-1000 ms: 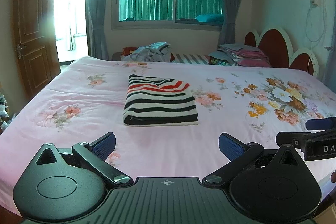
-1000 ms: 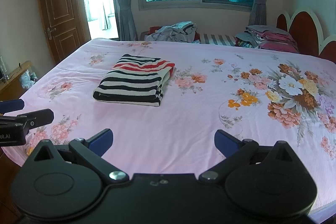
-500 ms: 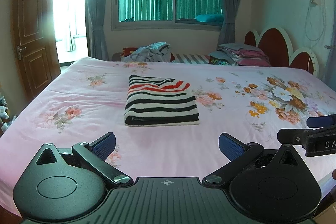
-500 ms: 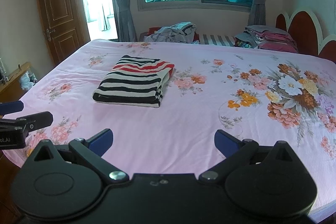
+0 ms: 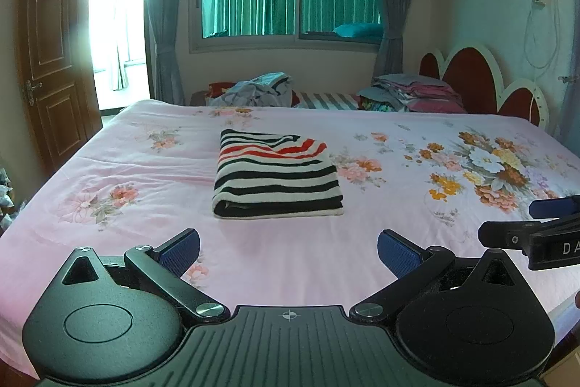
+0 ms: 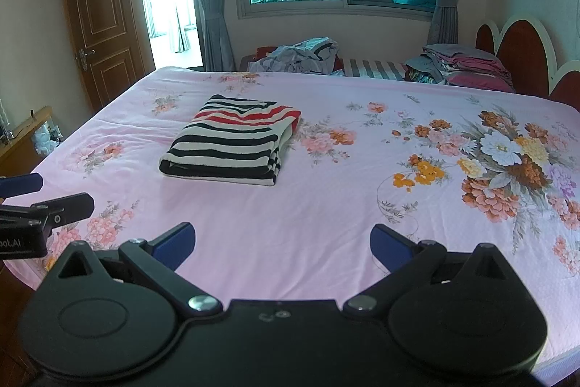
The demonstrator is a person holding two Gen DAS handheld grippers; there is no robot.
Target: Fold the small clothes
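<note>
Almost no movement since one second ago: both tools only hovering. Left gripper [image 5: 288,251] and right gripper [image 6: 282,243] wide apart, holding nothing. Striped garment [image 5: 276,175] folded flat on pink floral bedsheet [image 5: 380,205]. Seemingly done; unfolded clothes heap [image 6: 301,57] perhaps remaining.

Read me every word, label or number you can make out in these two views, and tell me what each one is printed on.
"D A": white letters on the black body of the right gripper, cut off at the left wrist view's right edge.
"oot.AI": white letters on the black body of the left gripper, start cut off at the right wrist view's left edge.
The folded black, white and red striped garment and the pink floral bedsheet show no text.
</note>
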